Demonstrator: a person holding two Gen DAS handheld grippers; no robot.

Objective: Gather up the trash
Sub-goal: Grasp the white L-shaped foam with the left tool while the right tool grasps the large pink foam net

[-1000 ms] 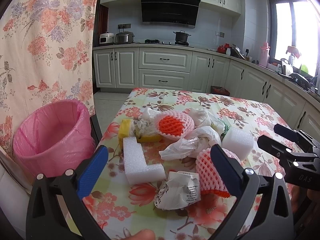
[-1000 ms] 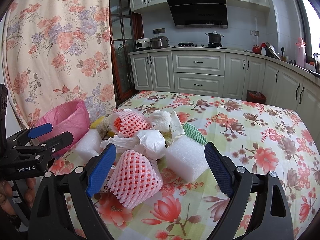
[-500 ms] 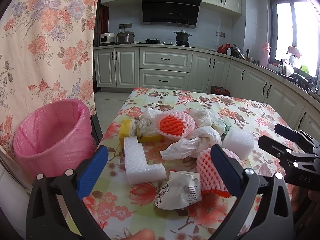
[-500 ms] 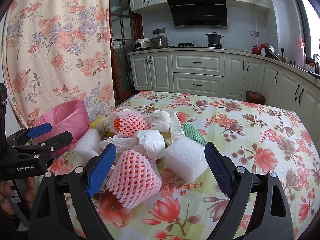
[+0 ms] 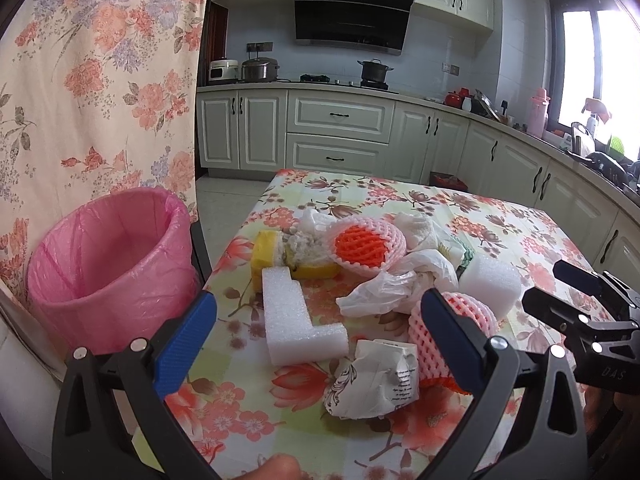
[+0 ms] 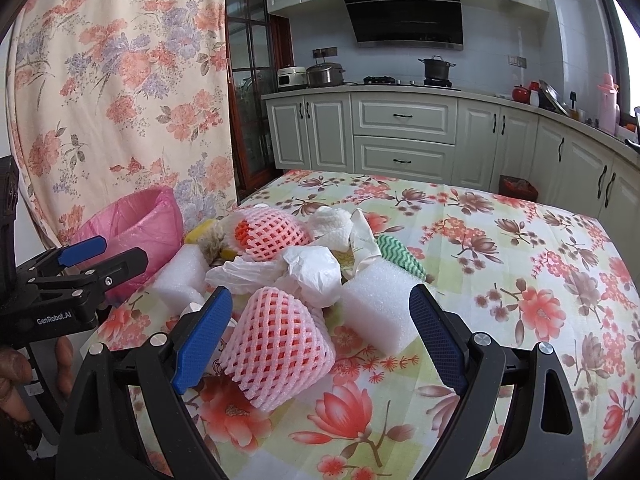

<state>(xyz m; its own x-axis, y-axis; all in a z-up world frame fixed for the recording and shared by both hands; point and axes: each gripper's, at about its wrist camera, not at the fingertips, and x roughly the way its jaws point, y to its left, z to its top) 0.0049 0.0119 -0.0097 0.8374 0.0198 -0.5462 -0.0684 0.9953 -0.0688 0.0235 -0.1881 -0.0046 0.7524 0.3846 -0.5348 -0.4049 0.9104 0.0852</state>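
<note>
- A home kitchen: cream cabinets [image 5: 338, 132] line 2 walls.
- A black range hood [image 5: 352, 16] hangs above a pot [image 5: 374, 70] on the stove.
- A floral-clothed table [image 6: 500, 240] stands nearby.

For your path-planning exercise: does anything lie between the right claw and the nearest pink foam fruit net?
Nothing visible does. The right claw is open, and the pink foam fruit net lies on the floral tablecloth just ahead of its fingers, left of centre.
</note>
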